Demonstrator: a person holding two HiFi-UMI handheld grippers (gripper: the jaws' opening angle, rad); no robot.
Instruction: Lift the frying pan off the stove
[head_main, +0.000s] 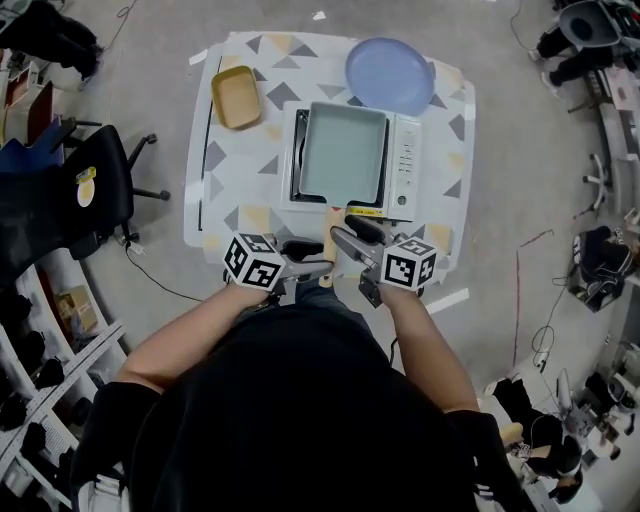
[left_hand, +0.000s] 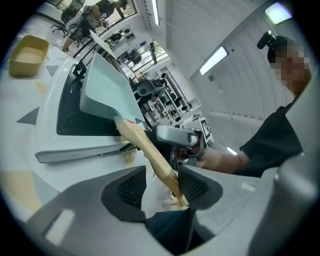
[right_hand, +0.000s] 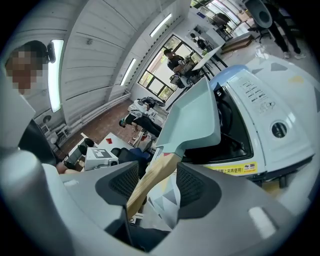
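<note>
**Two hand-held grippers bracket a pan handle, pan on the stove**

A square, pale grey-green frying pan (head_main: 343, 153) sits on a white countertop stove (head_main: 405, 160) in the middle of a patterned tabletop (head_main: 240, 160). Its wooden handle (head_main: 330, 240) points straight back toward the person, so the long axis runs away from them.

The grippers meet the handle from opposite sides, crosswise to it. The left gripper (left_hand: 162, 186) is at the handle's free end. Its fingers (left_hand: 192, 186) are apart, with the wood against one pad and a gap at the other. The right gripper (right_hand: 157, 184) sits further up, nearer the pan. Its fingers are also apart around the handle, not clamped on it.

Judging from this, both must close before the pan can rise, and the right one will carry more of the load.

A blue plate (head_main: 390, 75) and a tan container (head_main: 236, 97) lie beyond the stove. An office chair (head_main: 95, 185) stands on the grey floor to the left.
</note>
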